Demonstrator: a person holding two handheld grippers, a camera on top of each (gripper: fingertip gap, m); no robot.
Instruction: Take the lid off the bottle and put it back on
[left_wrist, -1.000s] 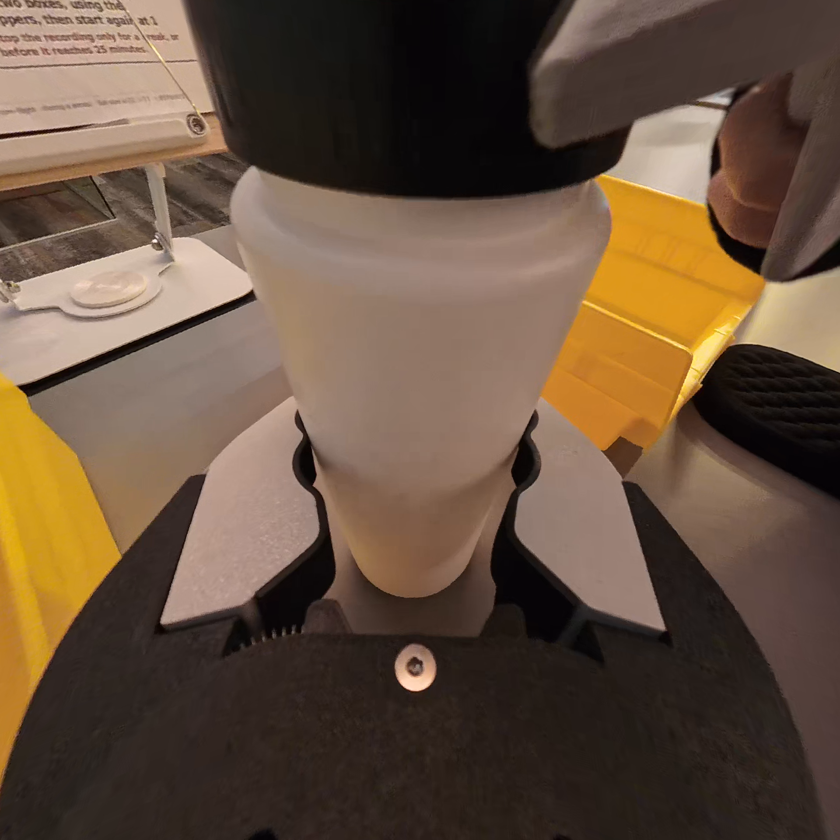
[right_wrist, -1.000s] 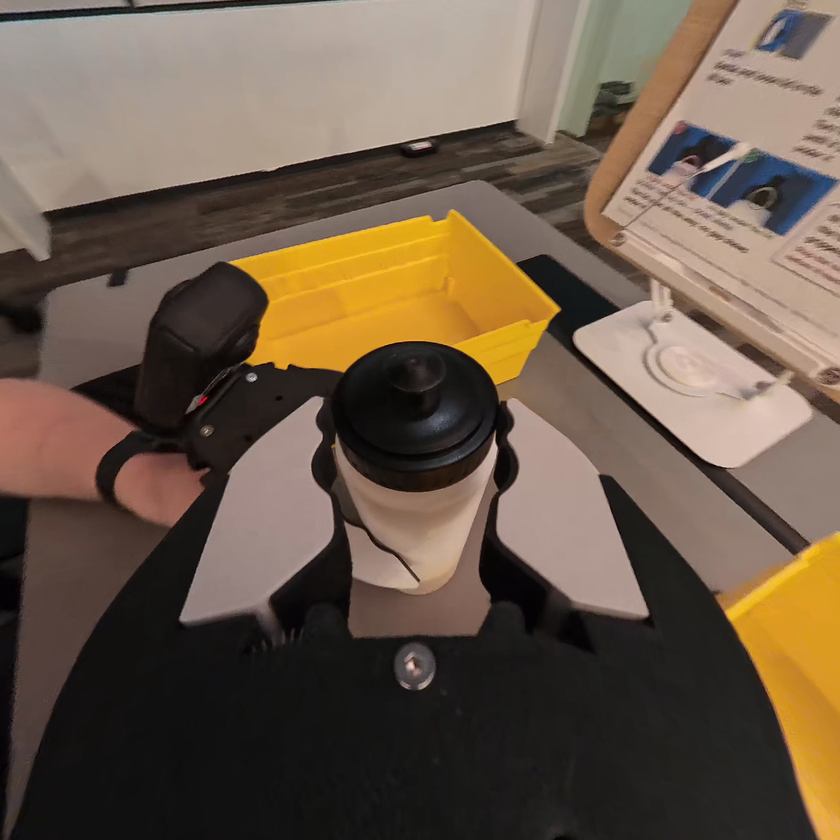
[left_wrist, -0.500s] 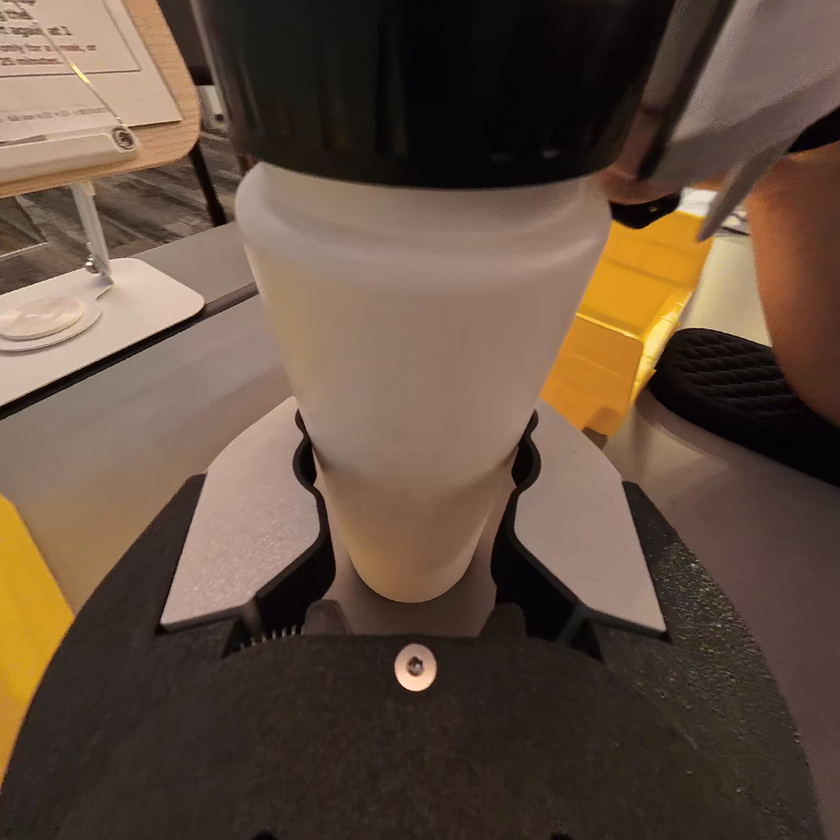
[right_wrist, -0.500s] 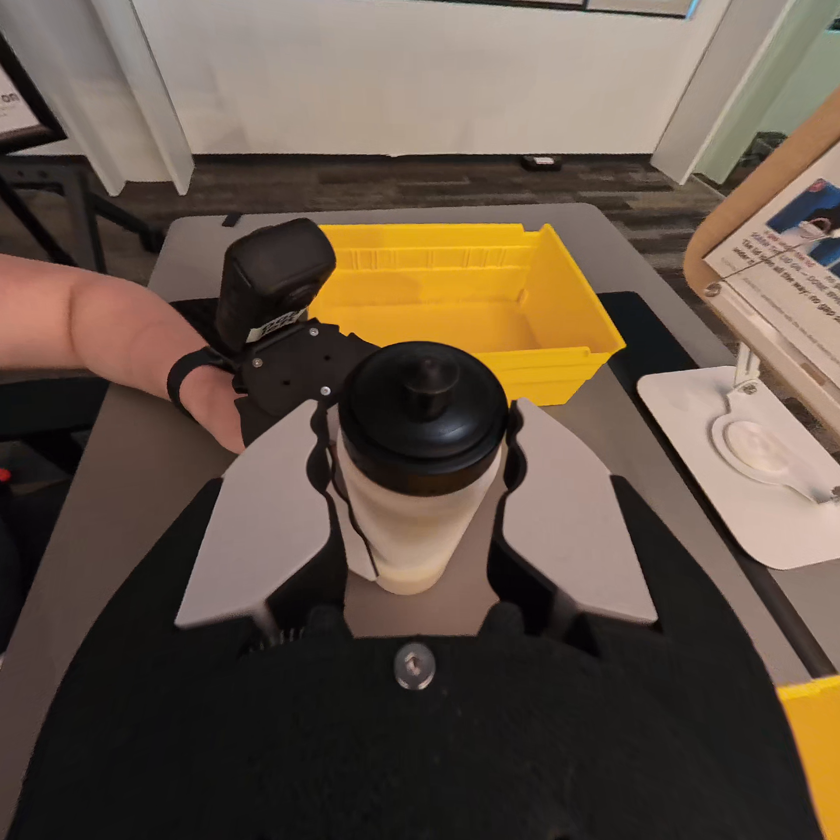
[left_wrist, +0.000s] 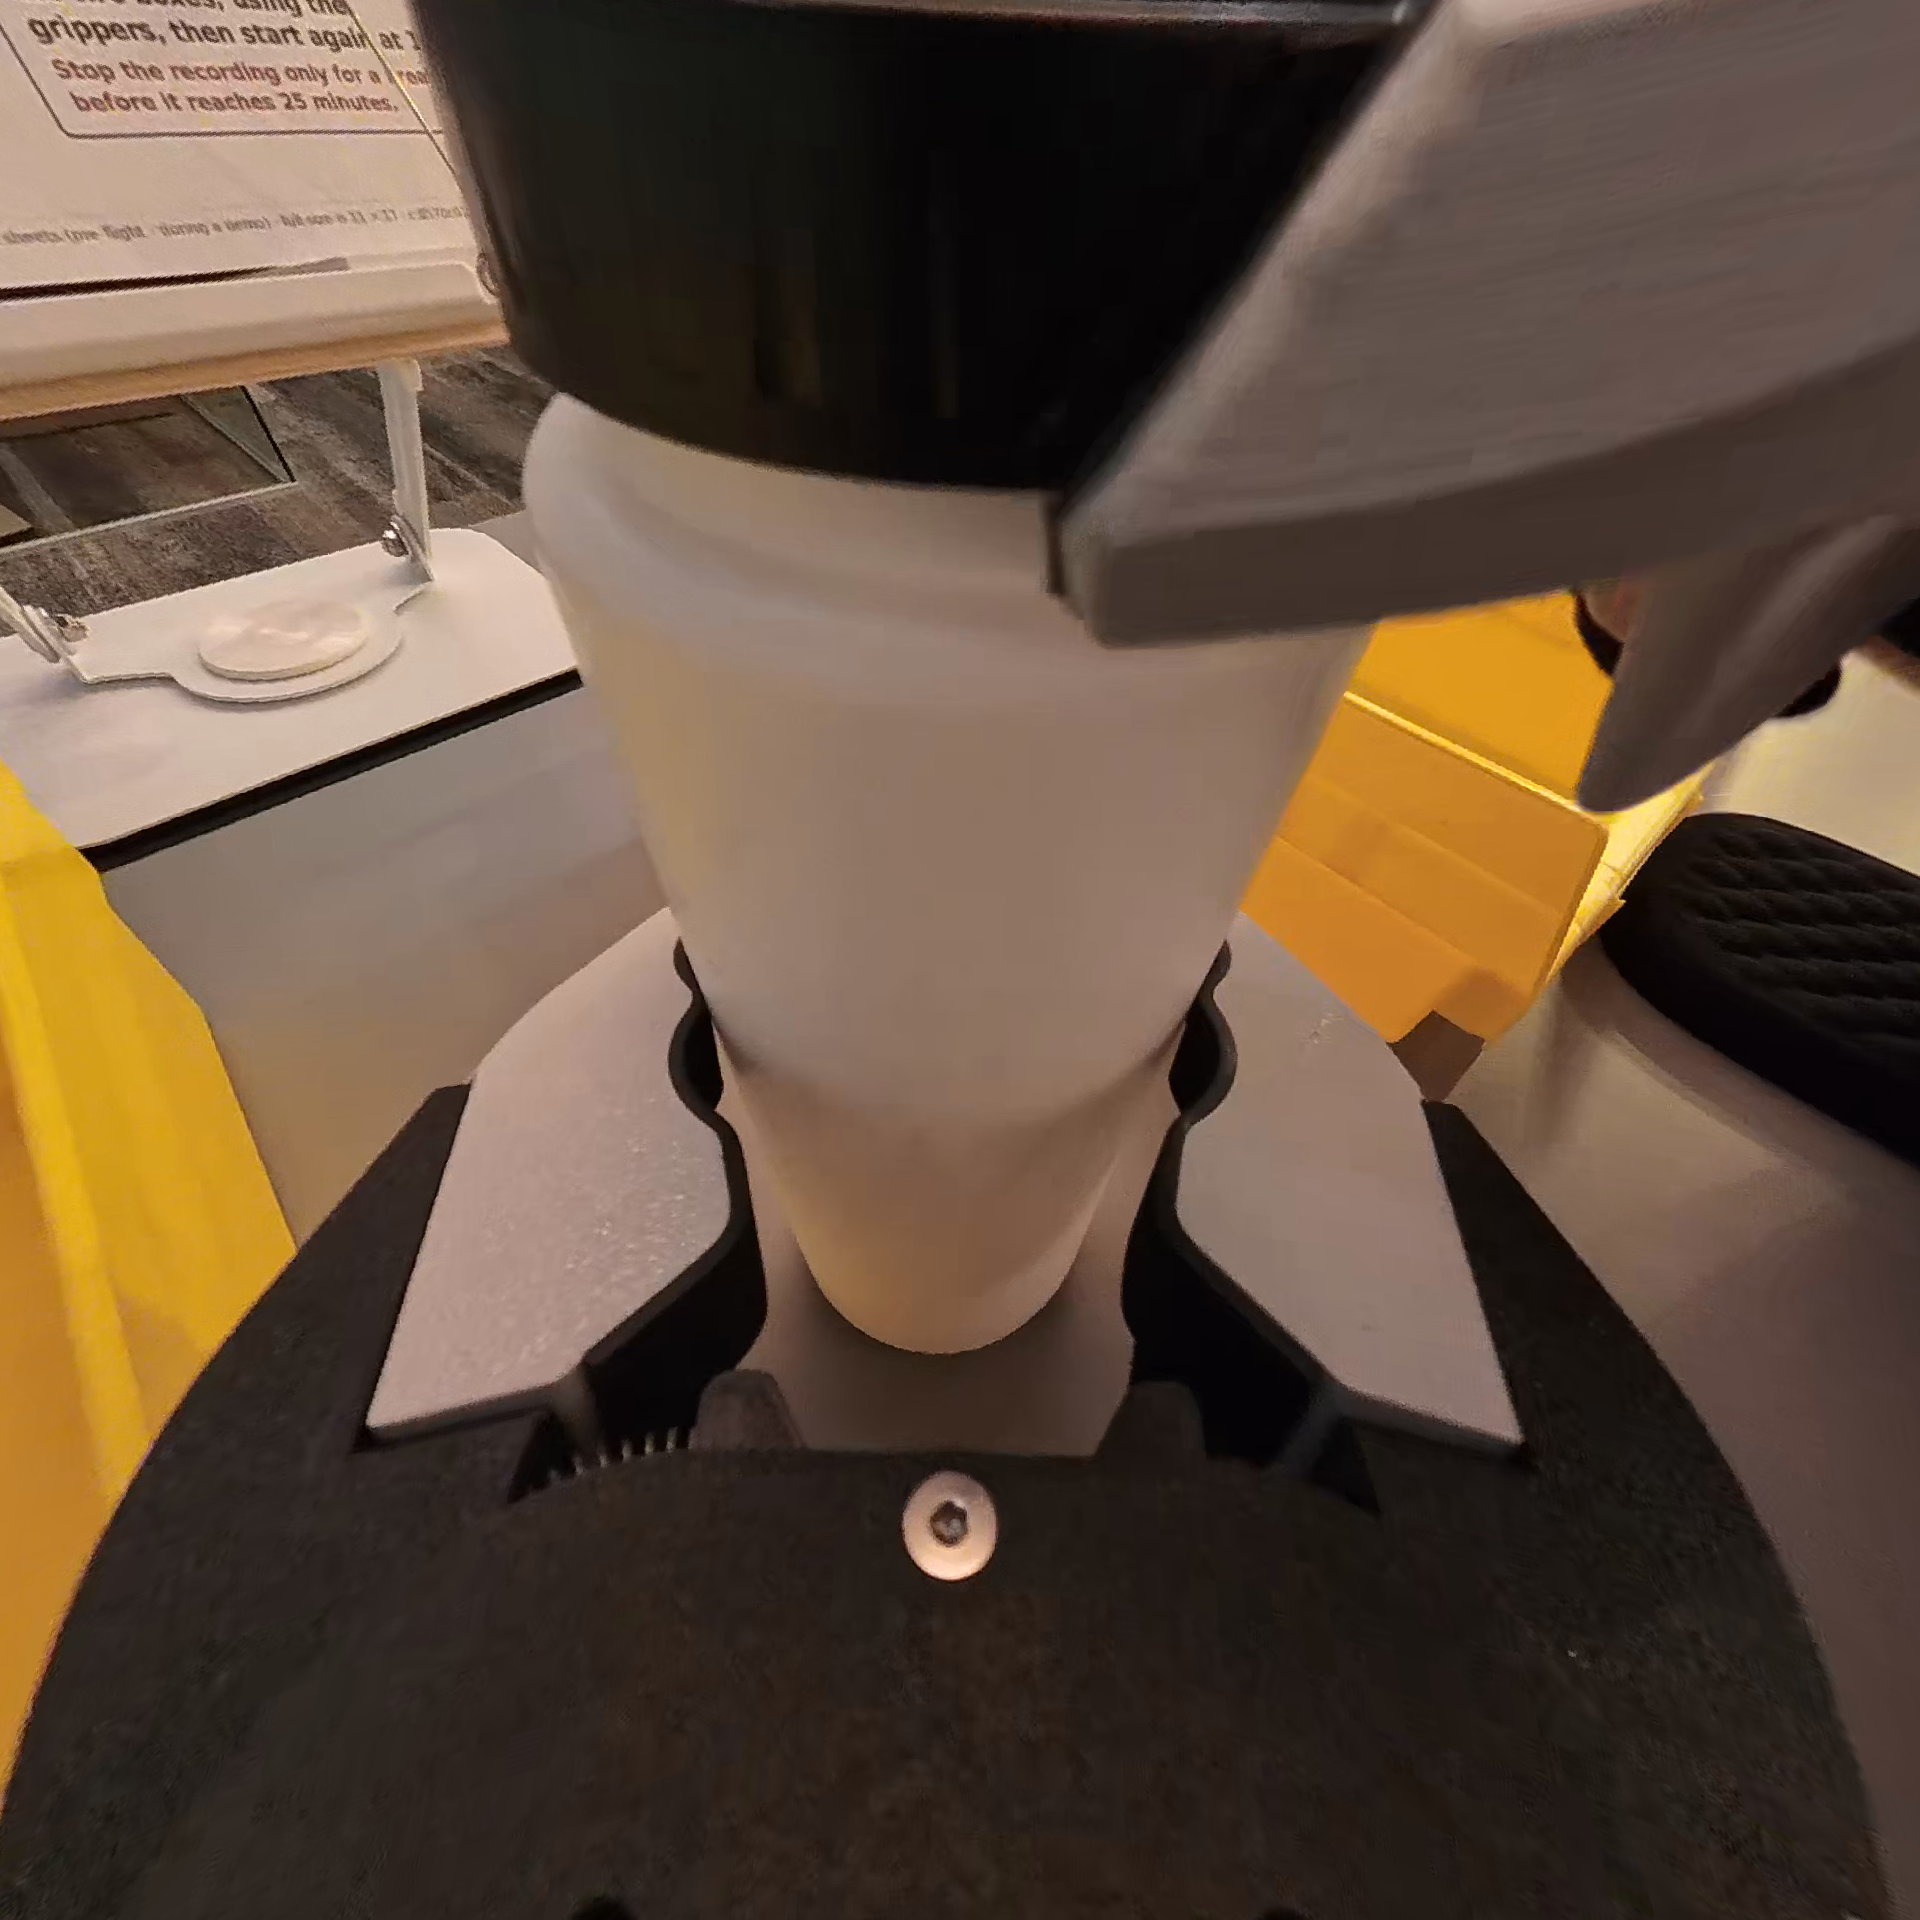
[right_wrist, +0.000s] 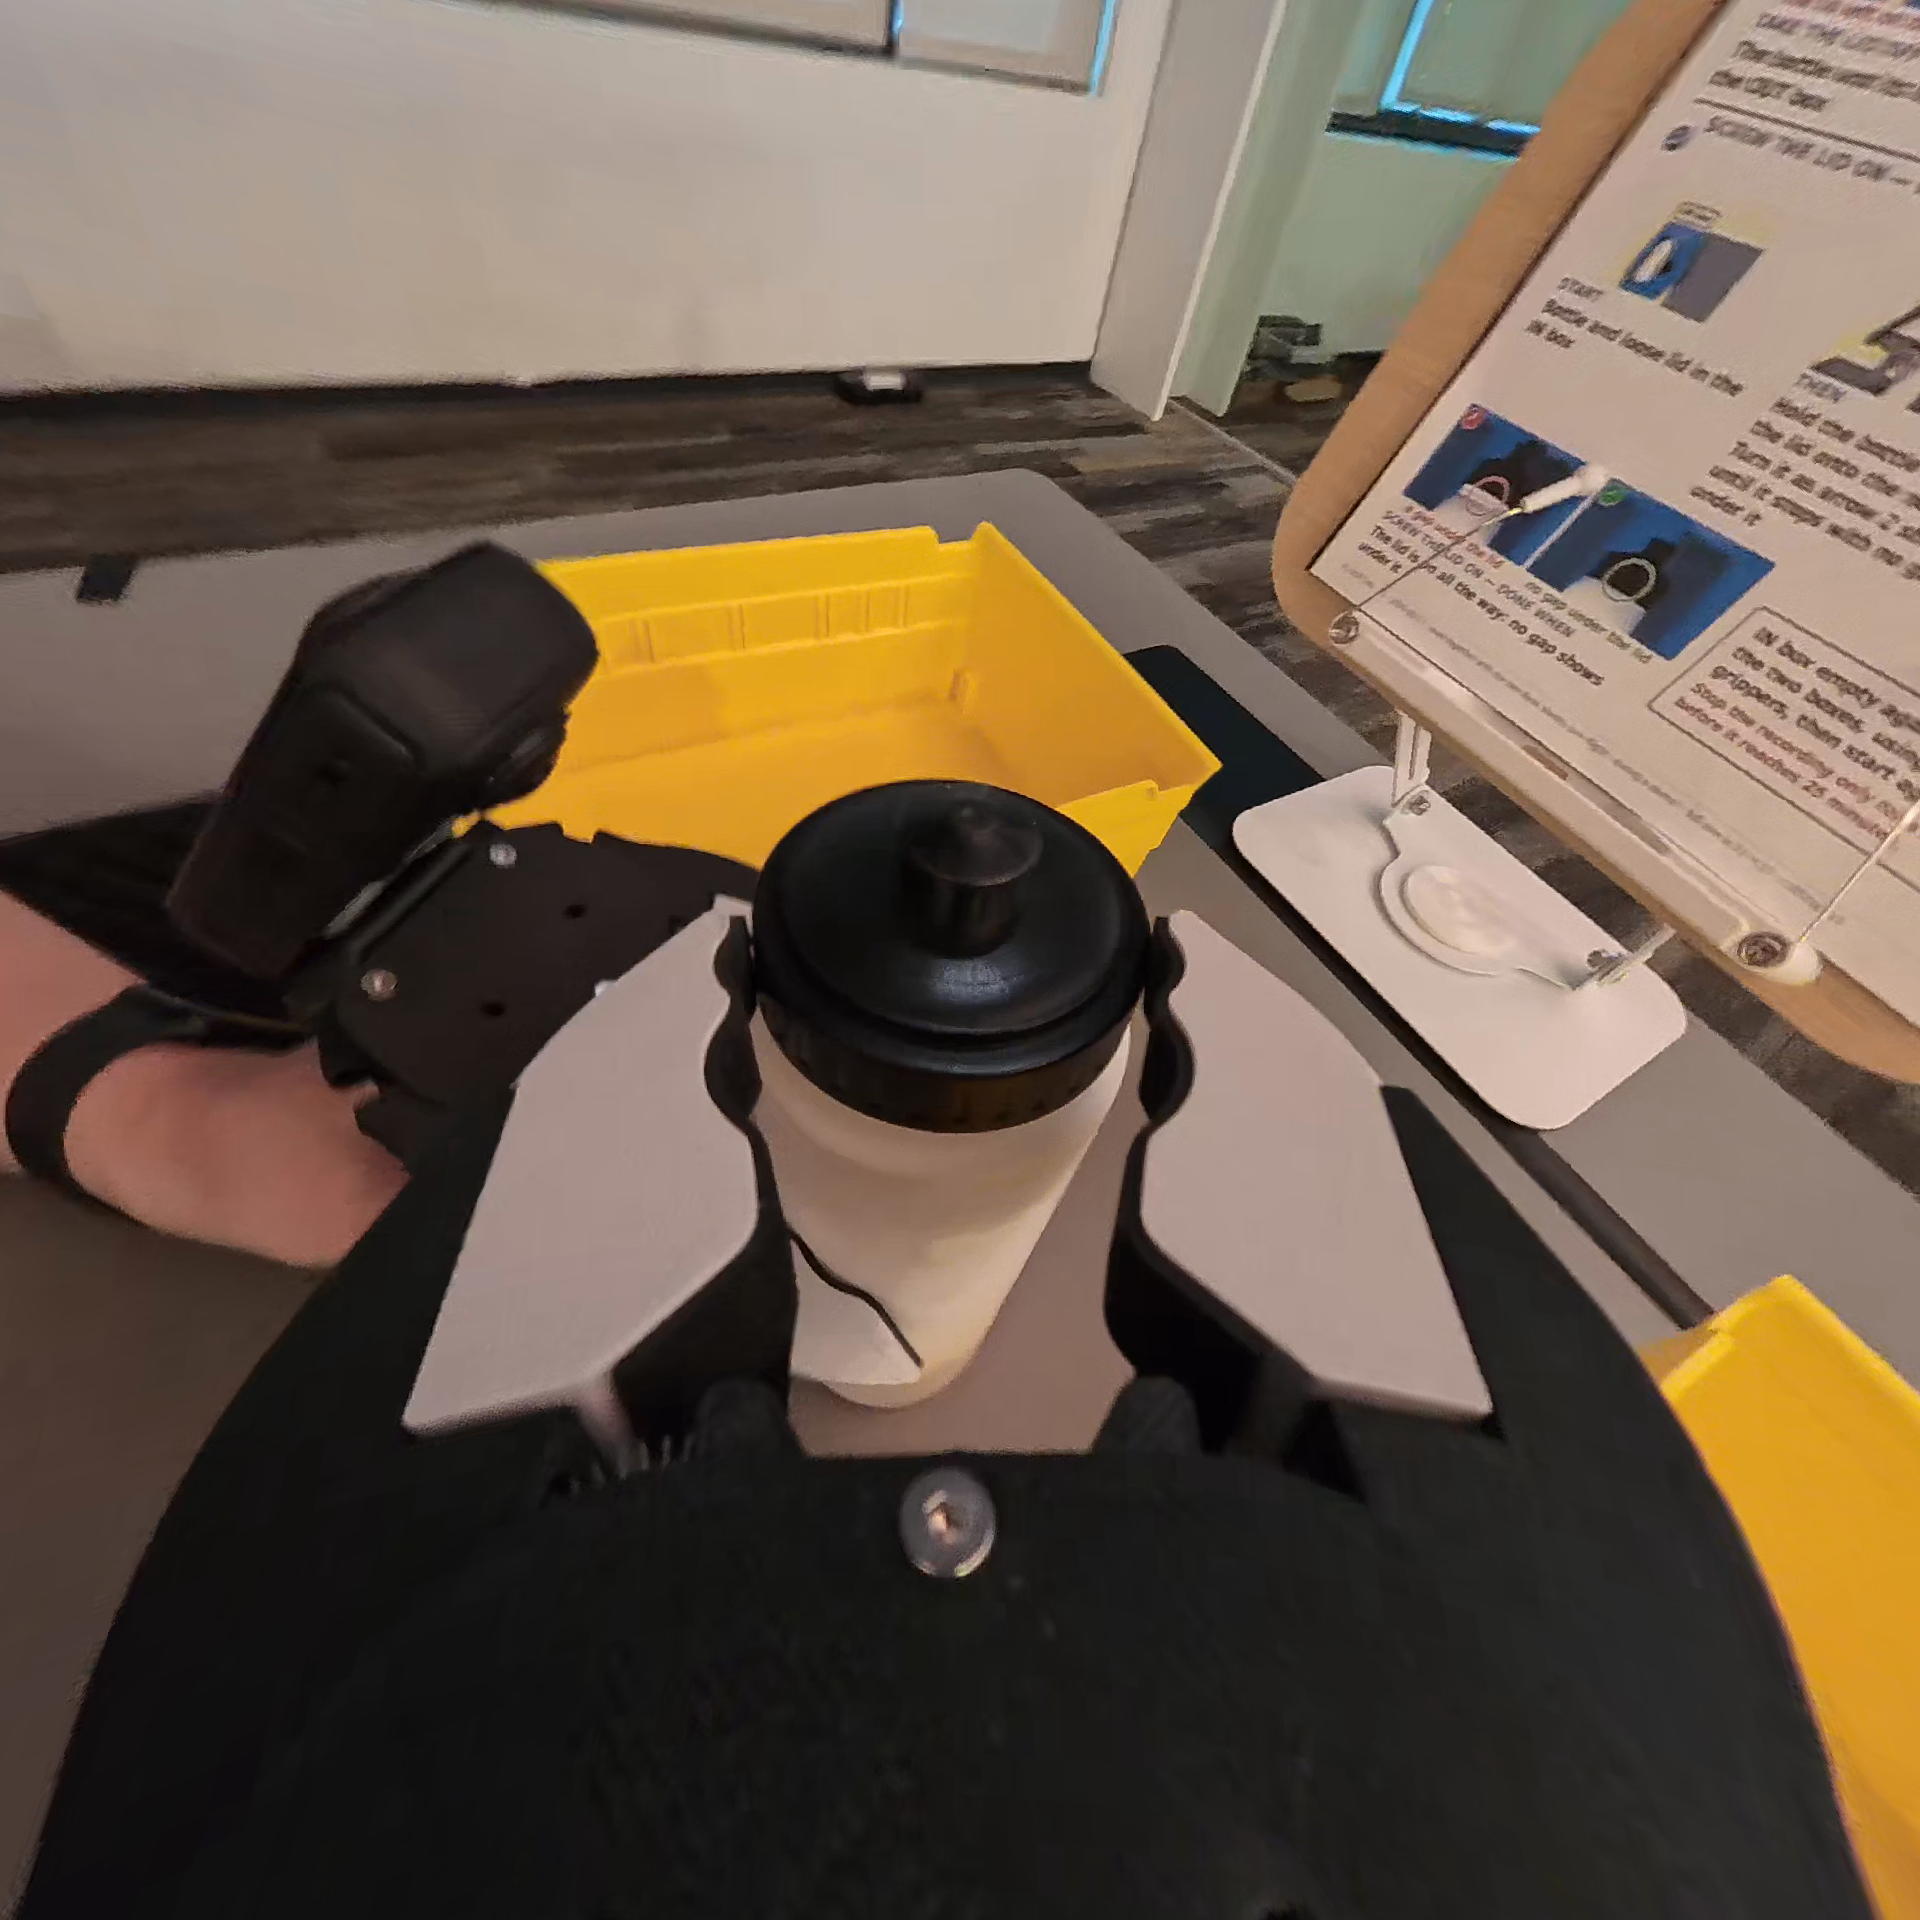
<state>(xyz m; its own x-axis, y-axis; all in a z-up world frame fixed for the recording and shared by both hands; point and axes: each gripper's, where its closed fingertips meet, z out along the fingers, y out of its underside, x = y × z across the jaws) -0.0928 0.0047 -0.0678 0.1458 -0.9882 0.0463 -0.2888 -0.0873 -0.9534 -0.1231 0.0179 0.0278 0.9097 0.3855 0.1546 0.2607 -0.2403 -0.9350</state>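
My smooth grey table (right_wrist: 1174, 551) carries an open yellow plastic bin (right_wrist: 883, 686) at twelve o'clock, a white stand base (right_wrist: 1455, 935) at two.

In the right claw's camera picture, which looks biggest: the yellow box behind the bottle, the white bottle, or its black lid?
1. Yellow box, looks biggest.
2. White bottle and black lid look about alike; the lid is nearer the camera, so no ranking.

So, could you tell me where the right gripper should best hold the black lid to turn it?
Probably on the ribbed skirt of the lid, from above, one finger on each side as the right gripper sits now; the nozzle on top is too narrow, and the left gripper holds the bottle lower down.
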